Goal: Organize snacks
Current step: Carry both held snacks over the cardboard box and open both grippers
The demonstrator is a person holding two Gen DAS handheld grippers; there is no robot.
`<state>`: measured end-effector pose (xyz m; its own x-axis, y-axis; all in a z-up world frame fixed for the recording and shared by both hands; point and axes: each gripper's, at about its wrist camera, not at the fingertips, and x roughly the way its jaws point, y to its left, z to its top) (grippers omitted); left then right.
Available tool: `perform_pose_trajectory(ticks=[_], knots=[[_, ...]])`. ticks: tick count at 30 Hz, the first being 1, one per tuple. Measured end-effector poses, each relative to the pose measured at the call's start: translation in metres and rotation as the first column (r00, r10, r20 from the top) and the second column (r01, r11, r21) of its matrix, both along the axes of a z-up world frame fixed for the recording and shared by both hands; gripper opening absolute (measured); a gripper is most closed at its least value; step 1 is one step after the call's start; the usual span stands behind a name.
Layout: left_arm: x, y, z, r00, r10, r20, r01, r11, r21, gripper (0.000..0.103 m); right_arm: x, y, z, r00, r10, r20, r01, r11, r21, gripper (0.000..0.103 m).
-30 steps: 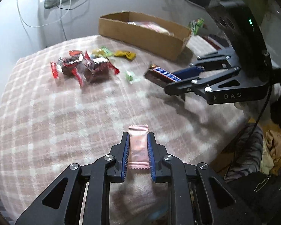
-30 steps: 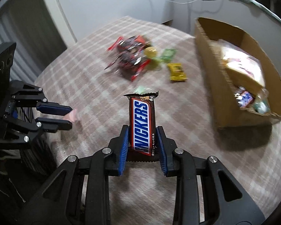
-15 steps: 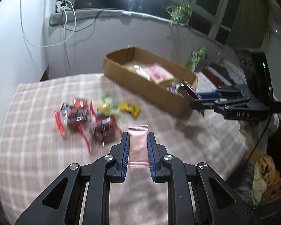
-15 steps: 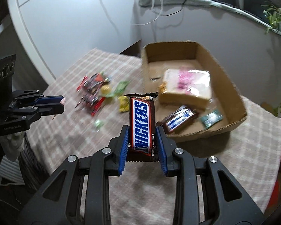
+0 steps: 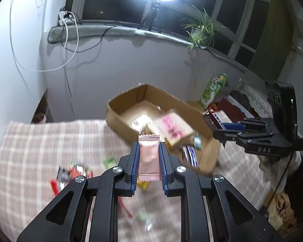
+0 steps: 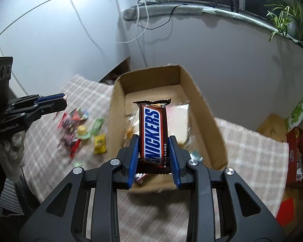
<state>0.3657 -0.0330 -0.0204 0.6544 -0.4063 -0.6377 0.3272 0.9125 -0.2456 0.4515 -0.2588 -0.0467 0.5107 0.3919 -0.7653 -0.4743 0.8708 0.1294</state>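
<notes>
My left gripper (image 5: pixel 149 147) is shut on a pink wrapped candy (image 5: pixel 148 157), held above the checked table in front of the cardboard box (image 5: pixel 119 117). My right gripper (image 6: pixel 153 141) is shut on a Snickers bar (image 6: pixel 154 133), held just above the near end of the same box (image 6: pixel 202 104). The box holds a clear-wrapped pink and white pack (image 5: pixel 171 127) and a few small bars. In the left wrist view the right gripper (image 5: pixel 222 129) hangs at the box's right side. In the right wrist view the left gripper (image 6: pixel 58 101) is at the left.
Loose snacks lie on the table left of the box: red packets (image 6: pixel 70 125), a yellow candy (image 6: pixel 100 141), green candies (image 6: pixel 97 125). A green packet (image 5: pixel 212 90) and red boxes (image 6: pixel 295 153) stand to the right. A wall, window ledge and plant are behind.
Both grippers have risen and moved toward the box with their snacks still held. The Snickers bar is now over the box's near end; the pink candy is nearer the box's front wall.
</notes>
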Motion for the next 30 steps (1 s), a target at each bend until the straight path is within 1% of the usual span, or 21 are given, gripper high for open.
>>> perform_pose_trajectory(ticks=[5, 9, 16, 22, 27, 29, 30], knots=[[0.033, -0.013, 0.002, 1.000, 0.010, 0.014, -0.010, 1.000, 0.001, 0.017, 0.034, 0.005, -0.002, 1.000, -0.024, -0.005, 0.024, 1.000, -0.003, 0.030], [0.062, -0.018, -0.002, 1.000, 0.027, -0.001, -0.027, 0.999, -0.022, 0.017, 0.057, 0.013, -0.007, 1.000, -0.029, -0.008, 0.028, 0.999, -0.019, 0.030], [0.098, -0.028, -0.017, 0.998, 0.049, -0.036, -0.049, 0.999, -0.008, 0.017, 0.090, 0.027, -0.024, 0.999, -0.038, -0.028, 0.036, 0.997, -0.061, 0.030], [0.112, -0.037, -0.034, 0.997, 0.047, -0.067, -0.047, 0.999, 0.013, 0.017, 0.100, 0.031, -0.038, 0.998, -0.043, -0.042, 0.040, 0.996, -0.080, 0.030], [0.114, -0.042, -0.040, 0.996, 0.041, -0.074, -0.040, 0.999, 0.024, 0.017, 0.103, 0.031, -0.042, 0.998, -0.050, -0.046, 0.045, 0.995, -0.089, 0.030], [0.116, -0.044, -0.041, 0.996, 0.040, -0.078, -0.038, 0.999, 0.026, 0.017, 0.103, 0.031, -0.042, 0.998, -0.060, -0.034, 0.057, 0.993, -0.100, 0.030], [0.117, -0.044, -0.041, 0.996, 0.041, -0.079, -0.039, 0.999, 0.028, 0.018, 0.103, 0.030, -0.041, 0.997, -0.063, -0.031, 0.060, 0.993, -0.104, 0.032]])
